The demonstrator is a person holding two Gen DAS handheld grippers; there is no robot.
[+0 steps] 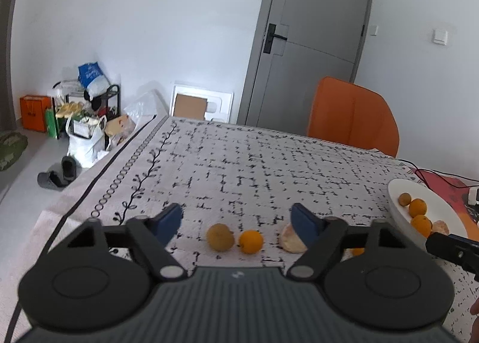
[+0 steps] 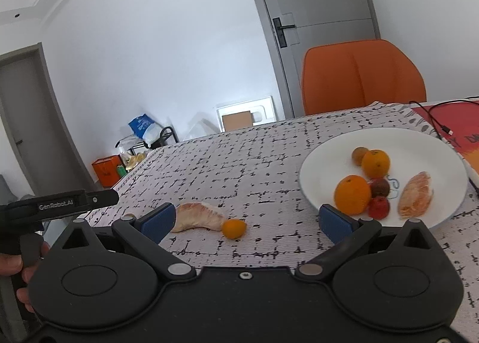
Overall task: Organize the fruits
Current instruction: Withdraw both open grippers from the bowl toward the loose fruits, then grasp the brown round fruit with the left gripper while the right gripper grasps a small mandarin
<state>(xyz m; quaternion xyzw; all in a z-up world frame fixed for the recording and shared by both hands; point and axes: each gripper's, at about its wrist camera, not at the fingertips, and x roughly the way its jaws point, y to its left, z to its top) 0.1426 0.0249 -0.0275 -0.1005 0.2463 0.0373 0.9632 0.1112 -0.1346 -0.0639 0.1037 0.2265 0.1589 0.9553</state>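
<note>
My left gripper (image 1: 236,220) is open just above the patterned tablecloth (image 1: 239,169). Beyond its blue fingertips lie a dull yellow fruit (image 1: 220,236), a small orange (image 1: 251,241) and a peeled pomelo segment (image 1: 289,241), which is partly hidden behind the right-hand finger. No pad presses on any of them. My right gripper (image 2: 247,218) is open too, with the pomelo segment (image 2: 199,217) and a small orange (image 2: 234,228) lying ahead of it. The white plate (image 2: 419,148) holds two oranges (image 2: 352,194), a pomelo piece (image 2: 416,196) and small dark and red fruits.
An orange chair (image 2: 362,73) stands at the table's far side before a grey door (image 1: 314,28). A black cable (image 2: 431,115) lies over a red mat (image 2: 455,121) behind the plate. A hand (image 2: 18,265) holds the left gripper's handle. Bags and a rack (image 1: 86,109) clutter the floor at left.
</note>
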